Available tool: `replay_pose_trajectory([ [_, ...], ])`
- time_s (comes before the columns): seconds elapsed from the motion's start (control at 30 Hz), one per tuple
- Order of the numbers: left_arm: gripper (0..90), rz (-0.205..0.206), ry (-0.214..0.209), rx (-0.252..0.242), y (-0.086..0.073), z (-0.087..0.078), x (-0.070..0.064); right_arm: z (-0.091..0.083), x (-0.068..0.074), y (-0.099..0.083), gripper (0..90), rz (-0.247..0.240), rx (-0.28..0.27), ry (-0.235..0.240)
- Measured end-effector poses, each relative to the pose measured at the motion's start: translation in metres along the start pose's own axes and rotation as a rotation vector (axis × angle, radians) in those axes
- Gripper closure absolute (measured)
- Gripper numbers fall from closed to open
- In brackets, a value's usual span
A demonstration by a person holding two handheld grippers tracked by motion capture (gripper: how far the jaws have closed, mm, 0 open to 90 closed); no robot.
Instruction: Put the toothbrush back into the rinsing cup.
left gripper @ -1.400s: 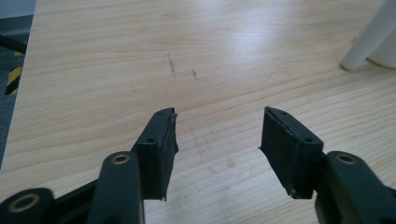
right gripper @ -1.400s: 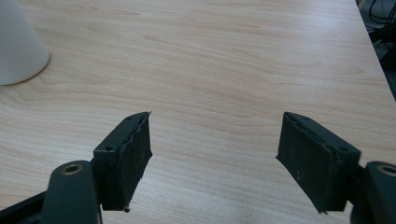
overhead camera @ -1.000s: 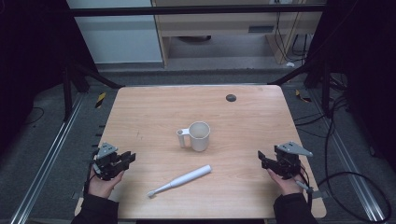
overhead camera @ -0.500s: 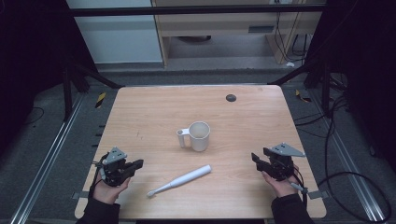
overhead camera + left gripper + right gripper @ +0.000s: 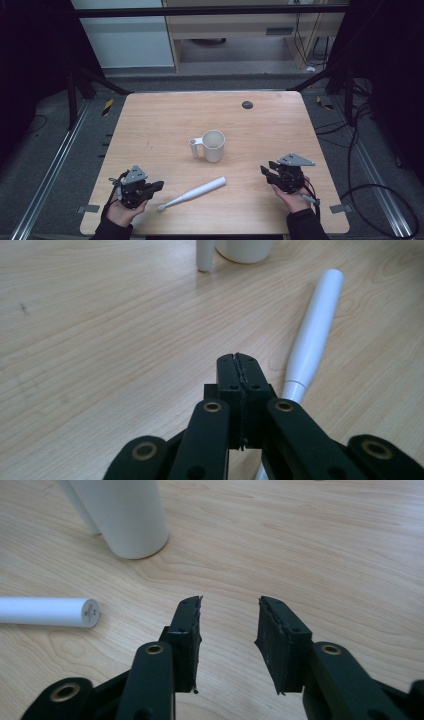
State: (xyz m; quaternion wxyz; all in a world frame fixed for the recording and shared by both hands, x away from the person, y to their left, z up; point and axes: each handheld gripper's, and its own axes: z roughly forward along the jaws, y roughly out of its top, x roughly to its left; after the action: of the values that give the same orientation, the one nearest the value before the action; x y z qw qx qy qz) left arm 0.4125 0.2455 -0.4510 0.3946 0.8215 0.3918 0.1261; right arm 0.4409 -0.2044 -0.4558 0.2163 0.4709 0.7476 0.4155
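A white electric toothbrush (image 5: 192,191) is lying flat on the wooden counter (image 5: 280,125), just in front of an upright white mug (image 5: 213,145) and apart from it. The left tool (image 5: 159,185) is hovering beside the slim brush end with its jaws pressed together, gripping nothing. The right tool (image 5: 263,171) is waiting near the opposite edge, jaws parted and empty. The toothbrush is looking light, rigid and smooth, so probably slippery and apt to roll; the thick handle (image 5: 315,335) is offering the surest hold, across its width near mid-length.
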Motion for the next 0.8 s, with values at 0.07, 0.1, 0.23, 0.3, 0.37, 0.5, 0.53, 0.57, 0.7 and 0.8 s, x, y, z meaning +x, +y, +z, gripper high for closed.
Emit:
replay_pose_trajectory([
  [0.07, 89.6, 0.011, -0.013, 0.011, 0.0, 0.002, -0.003, 0.003, 0.004, 0.002, 63.8, -0.01, 0.001, 0.013],
  [0.1, 89.6, 0.012, -0.02, 0.015, 0.0, 0.003, -0.005, 0.004, 0.006, 0.002, 64.4, -0.009, 0.003, 0.019],
  [0.23, 89.6, 0.032, -0.046, 0.036, -0.001, 0.007, -0.012, 0.009, 0.013, 0.004, 67.0, -0.021, 0.012, 0.039],
  [0.3, 89.7, 0.044, -0.064, 0.051, -0.001, 0.009, -0.015, 0.012, 0.016, 0.004, 68.3, -0.026, 0.02, 0.051],
  [0.37, 89.7, 0.049, -0.07, 0.058, -0.001, 0.01, -0.017, 0.015, 0.02, 0.005, 69.5, -0.024, 0.028, 0.063],
  [0.5, 89.7, 0.067, -0.094, 0.086, -0.003, 0.015, -0.023, 0.02, 0.026, 0.008, 73.6, -0.036, 0.038, 0.089],
  [0.53, 89.7, 0.067, -0.094, 0.086, -0.003, 0.015, -0.023, 0.02, 0.026, 0.008, 73.6, -0.036, 0.038, 0.089],
  [0.57, 89.7, 0.074, -0.099, 0.095, -0.003, 0.017, -0.025, 0.024, 0.031, 0.01, 75.9, -0.042, 0.042, 0.095],
  [0.7, 89.7, 0.083, -0.112, 0.117, -0.006, 0.02, -0.029, 0.03, 0.04, 0.012, 79.2, -0.053, 0.046, 0.108],
  [0.8, 89.7, 0.09, -0.117, 0.127, -0.007, 0.021, -0.031, 0.037, 0.049, 0.016, 82.3, -0.067, 0.047, 0.124],
])
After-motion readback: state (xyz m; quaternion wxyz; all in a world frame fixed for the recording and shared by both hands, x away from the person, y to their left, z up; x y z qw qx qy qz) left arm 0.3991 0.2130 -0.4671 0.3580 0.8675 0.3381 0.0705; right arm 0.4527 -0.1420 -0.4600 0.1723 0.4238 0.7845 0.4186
